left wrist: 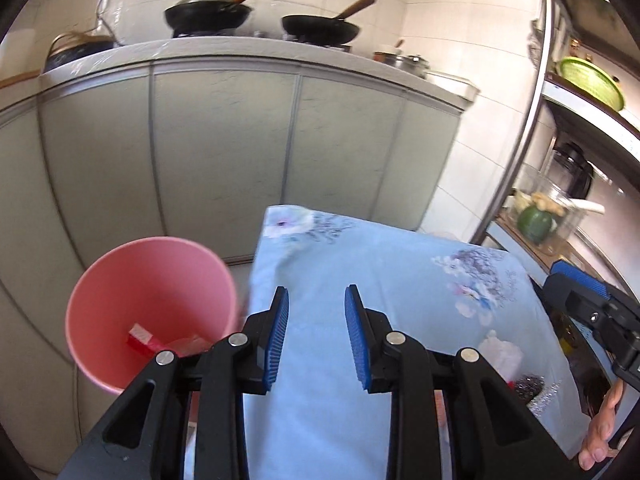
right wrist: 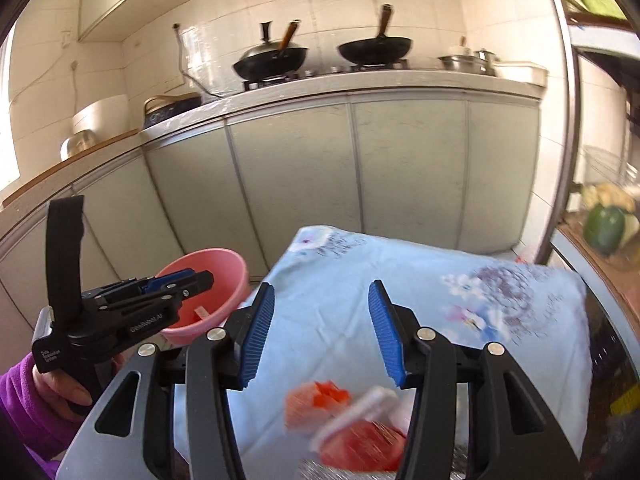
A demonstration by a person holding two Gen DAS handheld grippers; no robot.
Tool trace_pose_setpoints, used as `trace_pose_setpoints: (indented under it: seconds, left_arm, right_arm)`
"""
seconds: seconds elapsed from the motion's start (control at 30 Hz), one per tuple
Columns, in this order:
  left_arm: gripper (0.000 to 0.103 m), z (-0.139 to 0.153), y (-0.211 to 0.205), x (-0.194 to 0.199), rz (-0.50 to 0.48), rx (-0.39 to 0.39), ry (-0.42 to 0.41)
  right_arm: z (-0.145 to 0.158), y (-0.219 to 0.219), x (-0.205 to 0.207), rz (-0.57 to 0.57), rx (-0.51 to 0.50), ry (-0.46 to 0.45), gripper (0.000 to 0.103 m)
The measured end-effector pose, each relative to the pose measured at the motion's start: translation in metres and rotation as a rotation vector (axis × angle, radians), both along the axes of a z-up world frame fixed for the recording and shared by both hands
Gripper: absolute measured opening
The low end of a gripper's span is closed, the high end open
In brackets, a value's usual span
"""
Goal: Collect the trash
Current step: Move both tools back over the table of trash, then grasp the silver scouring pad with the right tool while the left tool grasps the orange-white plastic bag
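Note:
A pink bin (left wrist: pixel 148 304) stands on the floor left of a small table under a light blue floral cloth (left wrist: pixel 384 280). Red and clear wrappers (left wrist: pixel 140 338) lie in the bin. My left gripper (left wrist: pixel 316 300) is open and empty above the cloth's left part, beside the bin. In the right wrist view the left gripper (right wrist: pixel 176 280) hovers over the bin (right wrist: pixel 224 276). My right gripper (right wrist: pixel 322 292) is open and empty above the cloth (right wrist: pixel 340 264). Blurred red and clear plastic trash (right wrist: pixel 344 420) lies on the cloth just below its fingers. White crumpled trash (left wrist: pixel 500 352) and a glittery scrap (left wrist: pixel 530 386) lie at the right.
Pale cabinet doors (left wrist: pixel 224 140) run behind the table under a counter with two black woks (left wrist: pixel 208 14). A metal rack (left wrist: pixel 540 100) with a green vegetable (left wrist: pixel 534 218) and a kettle stands at the right. The right gripper (left wrist: pixel 592 300) shows at the right edge.

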State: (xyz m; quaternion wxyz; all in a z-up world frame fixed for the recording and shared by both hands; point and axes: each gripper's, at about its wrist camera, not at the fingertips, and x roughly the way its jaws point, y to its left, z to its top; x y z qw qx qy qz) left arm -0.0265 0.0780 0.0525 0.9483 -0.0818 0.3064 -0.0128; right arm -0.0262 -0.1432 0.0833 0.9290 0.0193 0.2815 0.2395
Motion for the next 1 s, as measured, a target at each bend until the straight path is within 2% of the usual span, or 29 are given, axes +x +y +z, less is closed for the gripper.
trace_pose_setpoints:
  seconds: [0.13, 0.33, 0.4, 0.5, 0.63, 0.73, 0.83, 1.0]
  left_arm:
    - [0.028, -0.003, -0.022, -0.003, -0.054, -0.045, -0.004]
    - [0.028, -0.012, -0.048, -0.002, -0.069, -0.028, 0.031]
    - [0.028, -0.012, -0.056, -0.002, -0.071, -0.007, 0.021]
    - [0.028, -0.011, -0.073, -0.003, -0.074, 0.07, 0.005]
    - [0.028, -0.01, -0.085, -0.003, -0.117, 0.081, -0.004]
    - [0.028, -0.011, -0.088, -0.005, -0.163, 0.065, 0.004]
    - [0.038, -0.013, -0.085, -0.006, -0.191, 0.035, 0.025]
    - [0.039, -0.014, -0.085, -0.015, -0.261, 0.006, 0.021]
  right_arm:
    - [-0.01, -0.025, -0.01, -0.035, -0.007, 0.004, 0.05]
    - [-0.026, -0.058, -0.023, -0.059, -0.009, 0.032, 0.05]
    - [-0.032, -0.07, -0.026, -0.077, 0.003, 0.035, 0.05]
    - [-0.036, -0.084, -0.031, -0.114, -0.001, 0.02, 0.05]
    - [-0.041, -0.101, -0.035, -0.156, -0.008, 0.011, 0.05]
    - [-0.05, -0.115, -0.034, -0.178, -0.005, 0.049, 0.05]
    - [-0.06, -0.126, -0.032, -0.198, 0.009, 0.092, 0.05]
    - [-0.078, -0.141, -0.03, -0.203, 0.062, 0.177, 0.05]
